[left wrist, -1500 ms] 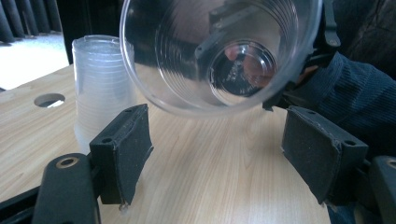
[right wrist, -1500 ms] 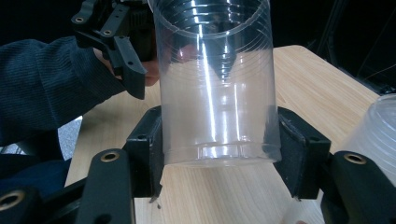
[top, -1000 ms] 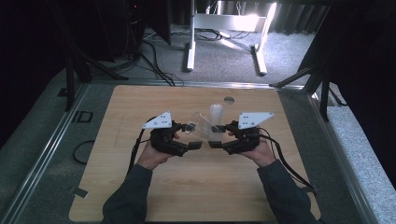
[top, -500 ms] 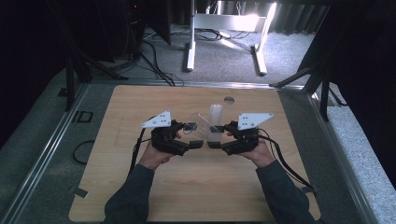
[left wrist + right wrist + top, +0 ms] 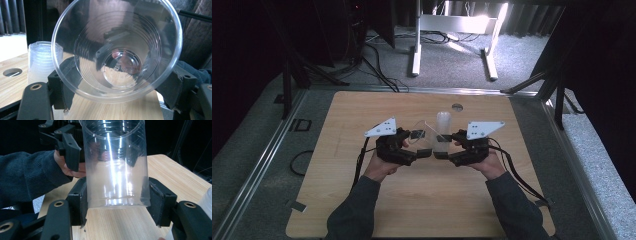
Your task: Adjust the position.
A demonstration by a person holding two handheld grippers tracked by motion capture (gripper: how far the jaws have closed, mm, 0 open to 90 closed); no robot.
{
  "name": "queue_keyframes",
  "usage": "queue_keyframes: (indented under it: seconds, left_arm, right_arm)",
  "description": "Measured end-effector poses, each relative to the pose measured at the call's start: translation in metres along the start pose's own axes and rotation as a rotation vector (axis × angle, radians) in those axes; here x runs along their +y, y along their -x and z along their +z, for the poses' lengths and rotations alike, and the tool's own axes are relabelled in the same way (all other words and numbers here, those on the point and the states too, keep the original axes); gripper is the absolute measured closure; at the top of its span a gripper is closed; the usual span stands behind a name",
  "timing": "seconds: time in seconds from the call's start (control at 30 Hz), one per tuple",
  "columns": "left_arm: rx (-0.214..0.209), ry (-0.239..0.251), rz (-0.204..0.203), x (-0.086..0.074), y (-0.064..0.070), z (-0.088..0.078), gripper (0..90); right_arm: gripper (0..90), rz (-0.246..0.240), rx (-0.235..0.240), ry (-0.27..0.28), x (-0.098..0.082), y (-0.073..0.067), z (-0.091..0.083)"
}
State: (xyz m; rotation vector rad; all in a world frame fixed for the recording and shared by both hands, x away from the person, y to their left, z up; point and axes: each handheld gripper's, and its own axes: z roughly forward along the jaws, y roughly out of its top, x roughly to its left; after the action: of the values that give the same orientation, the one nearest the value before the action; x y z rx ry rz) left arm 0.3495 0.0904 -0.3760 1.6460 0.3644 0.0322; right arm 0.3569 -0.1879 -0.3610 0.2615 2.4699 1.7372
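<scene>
A clear plastic cup [image 5: 423, 135] hangs level above the wooden table [image 5: 412, 200], held between my two grippers. My left gripper [image 5: 420, 143] grips it near the wide mouth; in the left gripper view the mouth of the cup [image 5: 117, 50] faces the camera, with the left gripper [image 5: 119, 87] pads against its sides. My right gripper [image 5: 444, 145] is shut on the narrow base end; in the right gripper view the cup [image 5: 115, 170] stands between the right gripper [image 5: 120, 202] pads, and one of the left gripper's fingers [image 5: 70, 152] flanks the far end. A stack of clear cups [image 5: 443, 122] stands upright just behind.
A small round hole [image 5: 457, 106] sits in the tabletop near its far edge. The cup stack [image 5: 41, 62] is close beside the held cup. Cables trail from both grippers toward the person. A white stand [image 5: 452, 30] is on the floor beyond the table.
</scene>
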Motion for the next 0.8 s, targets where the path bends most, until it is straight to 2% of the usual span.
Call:
queue_keyframes:
  seconds: [0.43, 0.8]
  left_arm:
    - [0.007, 0.033, -0.012, 0.0002, 0.0004, 0.0036, 23.5]
    - [0.017, 0.040, -0.010, -0.0017, 0.0005, 0.0044, 26.3]
  right_arm:
    - [41.2, -0.002, 0.004, -0.002, 0.0000, -0.0006, 0.0004]
    - [41.1, -0.011, 0.002, -0.014, 0.0001, -0.0006, 0.0000]
